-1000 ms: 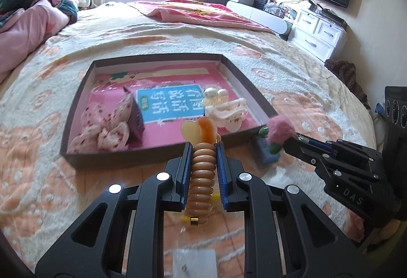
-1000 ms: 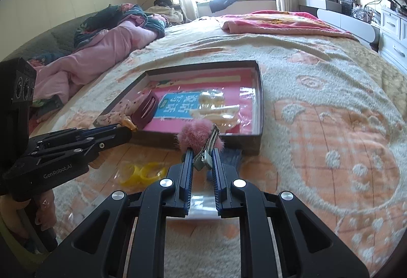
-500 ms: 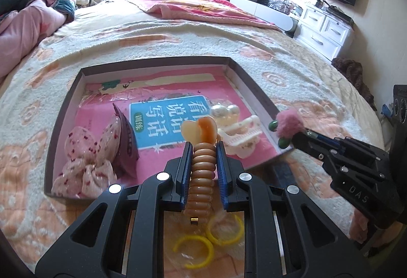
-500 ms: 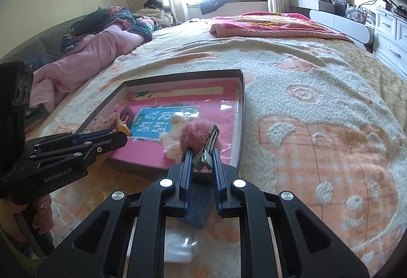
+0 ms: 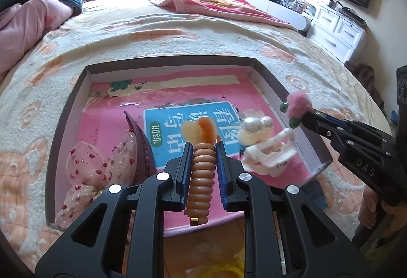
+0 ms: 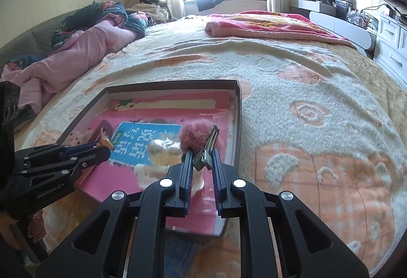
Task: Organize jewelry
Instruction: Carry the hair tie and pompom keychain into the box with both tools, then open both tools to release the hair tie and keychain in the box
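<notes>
1. Left tool (image 5: 202, 151): clenched on a tan coiled hair tie (image 5: 200, 181) with a cream-and-orange charm at its far end. Over the last second it has travelled from the bed in front of the box to a spot above the box's near edge, over the blue panel of the booklet (image 5: 178, 125).

2. Right tool (image 6: 201, 158): clamped on the metal end of a pink fluffy hair clip (image 6: 194, 135). It too has come forward, from short of the box to above its near right corner.

3. The shallow box (image 5: 73, 110) lies on the bed's patterned blanket (image 6: 305, 105). Already inside: a pink sparkly bow (image 5: 99, 168) by the left wall, and a pearl piece (image 5: 257, 125) with a white claw clip (image 5: 269, 153) towards the right wall.

4. What this means: both pieces now look carried to the drop zone (neither touches the box floor yet, as far as I can tell). The step in hand is probably lowering and letting go.

5. Yellow rings (image 5: 226, 270) lie on the bed outside the near edge, so more sorting seems left.
</notes>
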Motion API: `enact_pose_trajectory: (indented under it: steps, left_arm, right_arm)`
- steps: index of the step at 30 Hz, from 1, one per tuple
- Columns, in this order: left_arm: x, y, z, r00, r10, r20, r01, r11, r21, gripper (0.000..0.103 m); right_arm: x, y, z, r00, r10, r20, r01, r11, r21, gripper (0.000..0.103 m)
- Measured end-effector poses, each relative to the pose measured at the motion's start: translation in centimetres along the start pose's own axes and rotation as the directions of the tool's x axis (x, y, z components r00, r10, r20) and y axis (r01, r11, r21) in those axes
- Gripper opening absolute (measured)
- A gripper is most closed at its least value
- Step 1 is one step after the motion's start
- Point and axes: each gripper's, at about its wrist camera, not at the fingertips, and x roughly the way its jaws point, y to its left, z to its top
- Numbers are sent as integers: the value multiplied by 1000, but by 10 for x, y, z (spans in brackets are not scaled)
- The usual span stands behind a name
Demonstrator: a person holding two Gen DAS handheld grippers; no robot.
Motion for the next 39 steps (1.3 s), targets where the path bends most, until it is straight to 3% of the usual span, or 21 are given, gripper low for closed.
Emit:
enact_pose_trajectory:
  steps: [12,27,39]
  left_arm:
    - [11,8,2,1000,-5,-11,5,1000,-18,12]
    - [23,12,2,999,-19,-46,18,1000,-26,13]
    - [11,11,-1,1000,-1,-28,0,1000,-26,14]
  right_arm:
    - [37,4,19,998,-26,-50,25,999,-26,14]
    - [53,10,11,995,-25,-92,21,999,-39,16]
    - [30,9,4,999,6,-52,-6,1000,-5,41]
